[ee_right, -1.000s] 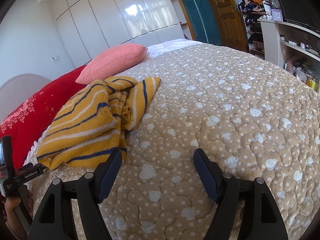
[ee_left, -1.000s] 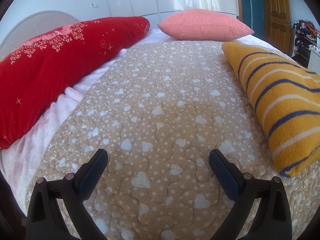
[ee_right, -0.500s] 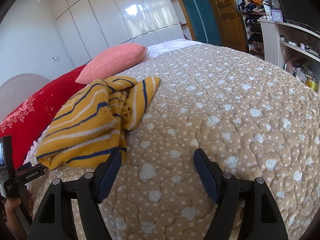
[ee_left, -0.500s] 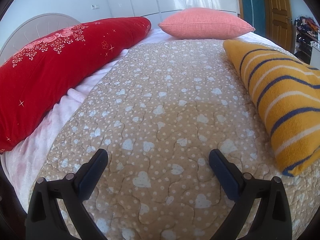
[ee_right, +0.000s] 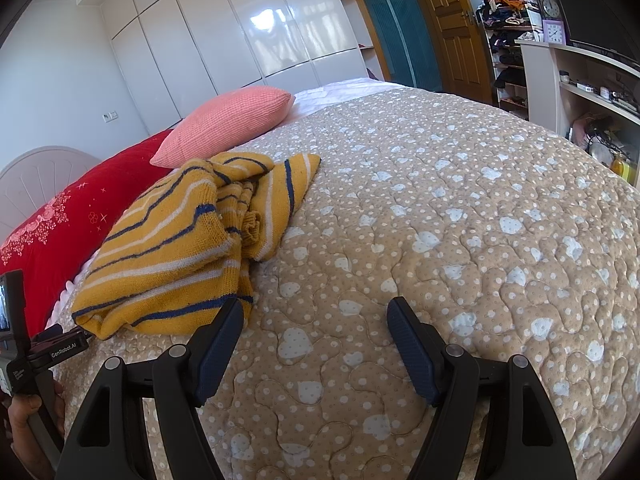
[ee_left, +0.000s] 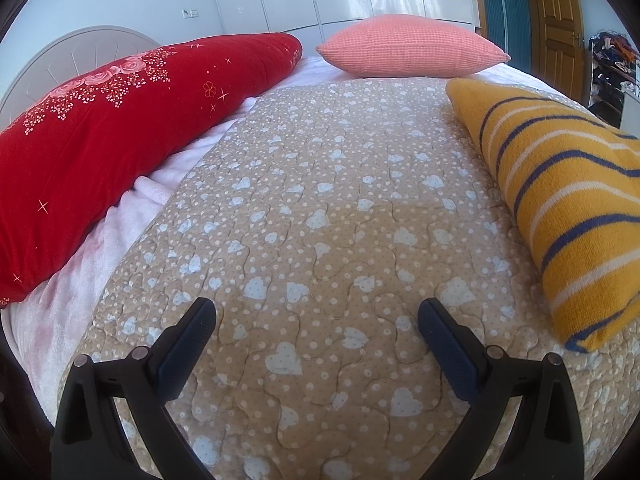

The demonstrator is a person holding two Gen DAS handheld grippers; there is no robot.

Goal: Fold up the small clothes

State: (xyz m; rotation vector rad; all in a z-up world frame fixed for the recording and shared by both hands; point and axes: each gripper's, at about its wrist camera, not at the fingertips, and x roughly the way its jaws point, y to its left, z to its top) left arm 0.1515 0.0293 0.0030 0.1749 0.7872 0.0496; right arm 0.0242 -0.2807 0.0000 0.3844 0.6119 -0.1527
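Right wrist view: your right gripper [ee_right: 314, 324] hangs over the quilted bed [ee_right: 460, 208], jaws wide with only quilt between them. Just beyond its left finger lies the yellow striped sweater [ee_right: 172, 248], crumpled, toward the bed's pillow edge. Your left gripper [ee_left: 316, 320] likewise stands wide and holds nothing, with the sweater [ee_left: 560, 200] off to its right. Farther on, a red pillow [ee_left: 100, 152] and a pink cushion [ee_left: 412, 50] line the bed's head edge.
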